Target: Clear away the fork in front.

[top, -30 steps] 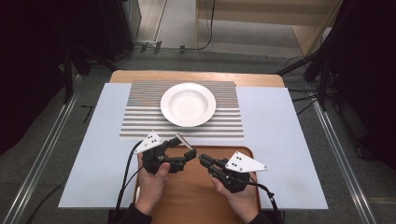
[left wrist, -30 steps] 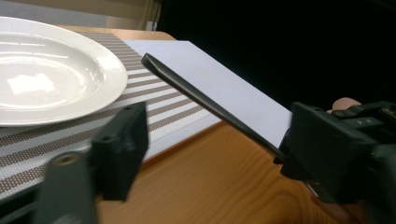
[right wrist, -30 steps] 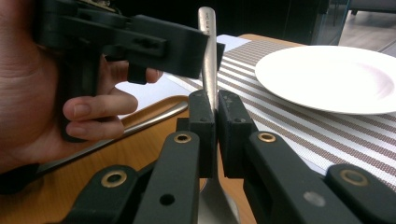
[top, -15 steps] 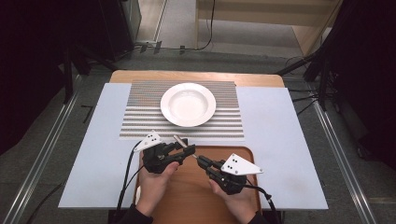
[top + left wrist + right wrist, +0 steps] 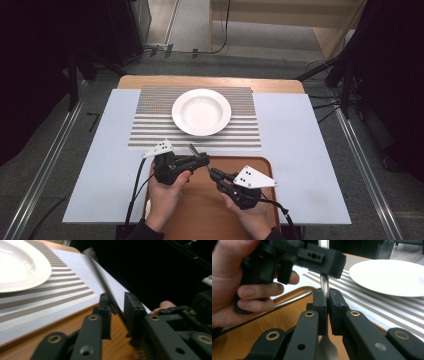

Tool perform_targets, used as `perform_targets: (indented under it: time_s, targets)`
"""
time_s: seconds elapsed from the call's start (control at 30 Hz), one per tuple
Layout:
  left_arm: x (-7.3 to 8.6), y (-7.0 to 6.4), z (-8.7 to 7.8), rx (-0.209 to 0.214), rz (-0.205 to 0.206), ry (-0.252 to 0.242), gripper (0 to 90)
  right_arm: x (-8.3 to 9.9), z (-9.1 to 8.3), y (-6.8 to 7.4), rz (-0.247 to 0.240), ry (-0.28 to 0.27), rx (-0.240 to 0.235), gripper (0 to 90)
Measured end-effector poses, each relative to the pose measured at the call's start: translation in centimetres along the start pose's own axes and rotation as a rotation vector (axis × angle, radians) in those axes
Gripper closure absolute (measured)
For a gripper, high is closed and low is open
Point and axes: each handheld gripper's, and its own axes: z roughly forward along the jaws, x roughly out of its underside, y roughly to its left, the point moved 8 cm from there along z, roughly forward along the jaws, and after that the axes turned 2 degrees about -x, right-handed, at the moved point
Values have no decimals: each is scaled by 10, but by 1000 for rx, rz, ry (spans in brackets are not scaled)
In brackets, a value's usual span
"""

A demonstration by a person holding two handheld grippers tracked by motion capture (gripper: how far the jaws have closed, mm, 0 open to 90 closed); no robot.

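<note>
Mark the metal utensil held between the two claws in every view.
High view: metal utensil just below the striped placemat, slanting between left claw and right claw.
Left gripper view: centre, its thin handle runs up and left from between the jaws.
Right gripper view: centre, upright, pinched by the right claw.
Shared landmark: white plate.

White plate [image 5: 201,112] empty, centred on striped mat [image 5: 150,134]; mat lies on pale sheet [image 5: 300,150] covering most of table [image 5: 275,85]. Wooden tray [image 5: 200,210] at near edge, just below mat. Second utensil handle [image 5: 292,298] lies on tray, seen in right gripper view. Dark stands [image 5: 345,75] and cables [image 5: 225,25] on grey floor around table
</note>
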Motion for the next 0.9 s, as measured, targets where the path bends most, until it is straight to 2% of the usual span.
perform_targets:
  time_s: [0.03,0.1,0.17,0.27,0.43,0.57,0.6,0.73,0.9]
  targets:
    - [0,-3,0,17,8,3,847,1,2,0,-1,6,3,833]
    - [0,-4,1,-6,39,8,859,3,4,0,8,6,-4,819]
    - [-1,-2,-2,4,32,6,860,2,4,-2,18,-8,-12,710]
    - [-4,3,-8,-9,33,-1,860,0,1,-6,31,-18,8,555]
    - [-7,6,-15,0,39,-2,860,0,-2,-24,86,13,112,198]
    - [-5,6,-17,9,51,19,860,-2,-9,-35,116,2,139,76]
    - [-5,6,-18,12,54,20,860,-3,-12,-37,115,0,163,22]
    - [-5,7,-21,10,67,30,860,-5,-18,-47,106,-9,207,0]
    - [-4,7,-27,22,81,38,860,-3,-24,-58,113,-4,221,0]
